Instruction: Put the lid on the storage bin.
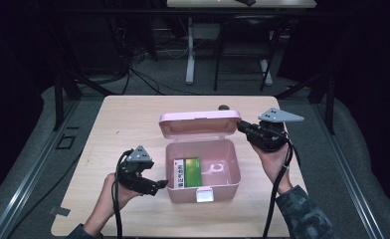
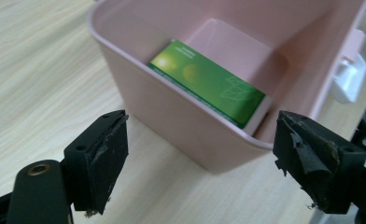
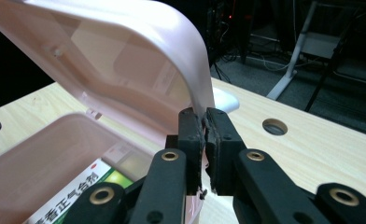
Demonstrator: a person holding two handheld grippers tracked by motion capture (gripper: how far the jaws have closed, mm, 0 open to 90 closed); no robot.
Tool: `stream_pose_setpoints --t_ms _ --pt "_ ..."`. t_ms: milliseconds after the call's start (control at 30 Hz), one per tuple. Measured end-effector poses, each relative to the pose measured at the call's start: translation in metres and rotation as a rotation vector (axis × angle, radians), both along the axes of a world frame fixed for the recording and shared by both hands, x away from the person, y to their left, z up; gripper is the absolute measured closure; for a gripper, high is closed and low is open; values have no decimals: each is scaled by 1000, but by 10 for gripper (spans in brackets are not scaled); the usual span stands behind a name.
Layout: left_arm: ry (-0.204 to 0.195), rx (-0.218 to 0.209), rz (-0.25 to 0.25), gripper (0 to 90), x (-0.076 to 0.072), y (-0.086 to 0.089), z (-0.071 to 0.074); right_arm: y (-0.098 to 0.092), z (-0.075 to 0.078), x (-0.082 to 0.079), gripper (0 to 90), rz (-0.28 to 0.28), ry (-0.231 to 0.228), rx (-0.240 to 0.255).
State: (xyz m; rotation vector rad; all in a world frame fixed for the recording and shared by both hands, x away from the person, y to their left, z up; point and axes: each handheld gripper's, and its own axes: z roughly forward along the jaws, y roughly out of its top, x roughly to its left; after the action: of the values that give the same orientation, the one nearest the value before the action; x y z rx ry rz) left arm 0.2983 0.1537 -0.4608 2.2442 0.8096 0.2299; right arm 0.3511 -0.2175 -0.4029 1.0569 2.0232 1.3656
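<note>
A pink plastic box [image 1: 233, 174] stands open in the middle of the wooden table, its lid [image 1: 200, 122] tipped up at the back. A green and white carton [image 1: 187, 172] lies flat inside, at the left of the box floor. My left gripper [image 1: 162, 185] is level just outside the box's left front wall, and it is open with nothing between the pads. In the left gripper view the box wall [image 2: 172, 112] and the carton [image 2: 209, 81] lie ahead of the gripper [image 2: 204, 140]. My right gripper [image 3: 204, 126] is shut on the lid's right edge [image 3: 197, 79].
A white latch [image 1: 204, 194] hangs on the box's front wall. A round cable hole [image 1: 224, 106] lies in the tabletop behind the lid. Bare table stretches to the left and far left. A desk frame [image 1: 190, 55] and cables stand on the floor beyond the table.
</note>
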Motion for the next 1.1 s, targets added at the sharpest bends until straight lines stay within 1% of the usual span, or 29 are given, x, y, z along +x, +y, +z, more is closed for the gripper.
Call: stream_pose_setpoints --t_ms 33,67,200,233,333,400,500,633,667,767,900,967,1100 --pt "-6 12 -3 180 -3 -2 -1 0 0 -2 849 2 -1 -4" --pt "-4 12 -14 179 -4 -4 -3 0 -1 -3 847 3 3 -1" --pt "-5 13 -32 191 -7 -7 -4 -2 -2 -10 842 12 22 -6" --pt "-9 10 -35 195 -7 -7 -5 -3 -3 -12 840 14 28 -6" --pt "-8 3 -43 206 -8 -8 -6 -4 -6 -19 836 23 47 -16" --pt "-7 0 -55 218 -8 -8 -7 -4 -8 -22 831 26 55 -14" --pt "-5 -6 -66 232 -8 -8 -7 -5 -11 -27 818 32 81 -17" --pt "-4 -15 -72 238 -7 -7 -8 -5 -16 -31 812 34 100 -24" --pt "-4 -16 -76 240 -7 -7 -8 -5 -20 -34 812 36 118 -29" --pt "0 -18 -81 243 -7 -7 -8 -6 -26 -36 811 37 143 -29" --pt "-1 -20 -83 243 -7 -8 -10 -7 -32 -38 809 52 179 -33" --pt "2 -14 -87 243 -7 -9 -10 -8 -35 -39 806 63 197 -31" --pt "1 -18 -78 237 -8 -9 -11 -6 -40 -42 793 78 218 -46"
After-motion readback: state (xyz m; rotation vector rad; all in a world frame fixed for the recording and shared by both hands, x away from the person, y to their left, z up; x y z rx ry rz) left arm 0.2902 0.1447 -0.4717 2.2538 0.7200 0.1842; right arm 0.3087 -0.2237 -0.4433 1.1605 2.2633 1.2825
